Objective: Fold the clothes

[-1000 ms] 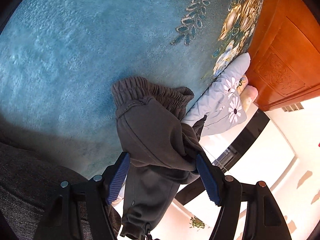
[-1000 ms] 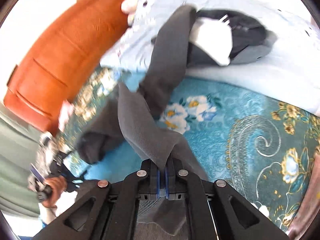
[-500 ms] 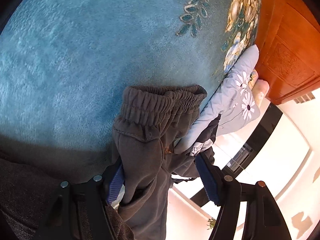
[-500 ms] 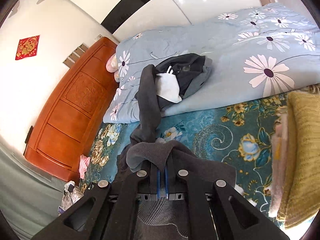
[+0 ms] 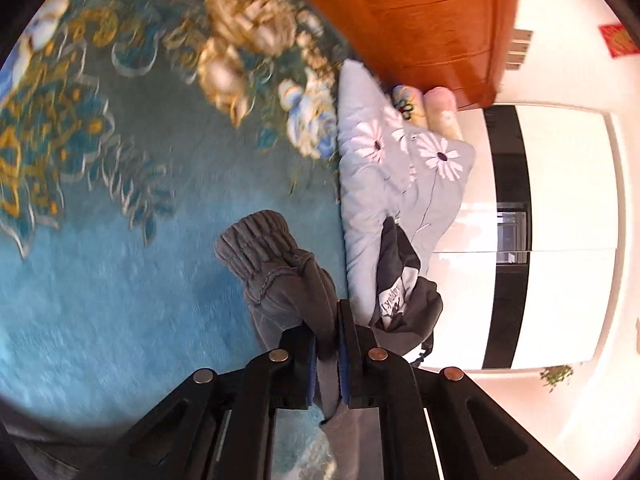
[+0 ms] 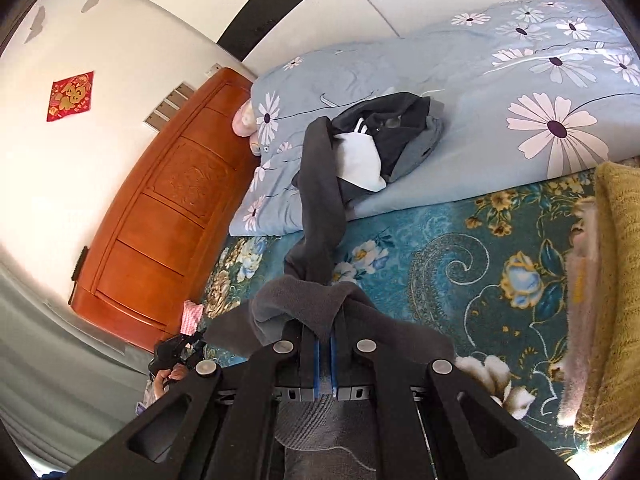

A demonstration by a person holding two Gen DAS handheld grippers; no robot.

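Left hand-held gripper [image 5: 329, 344], jaws narrowed onto a fold of the grey sweatpants [image 5: 280, 276], whose ribbed elastic band points away from the camera over the teal floral bedspread [image 5: 100, 280]. Right hand-held gripper [image 6: 325, 344], jaws likewise pinched onto grey fabric of the sweatpants [image 6: 320, 200], which bunches over the fingertips and drapes below them. From this grip one trouser leg runs as a long, narrow band away from the camera, its long axis reaching from the bedspread [image 6: 460, 264] up onto the light blue daisy-print quilt [image 6: 520, 100], where its far end lies just beside a heap of dark and white clothing [image 6: 384, 136]. The quilt's lower edge crosses the bed behind the garment; in the left wrist view the same quilt [image 5: 384, 184] borders the garment on the right, the heap [image 5: 400, 292] resting on its near corner. An orange wooden headboard [image 6: 160, 220] bounds the bed at the left of the right wrist view, and folded yellow knitwear [image 6: 616, 280] lies at the right edge. Between quilt, headboard and knitwear the bedspread offers an open patterned area. A red wall ornament [image 6: 71, 96] hangs above the headboard. The left wrist view is motion-blurred towards its upper left.
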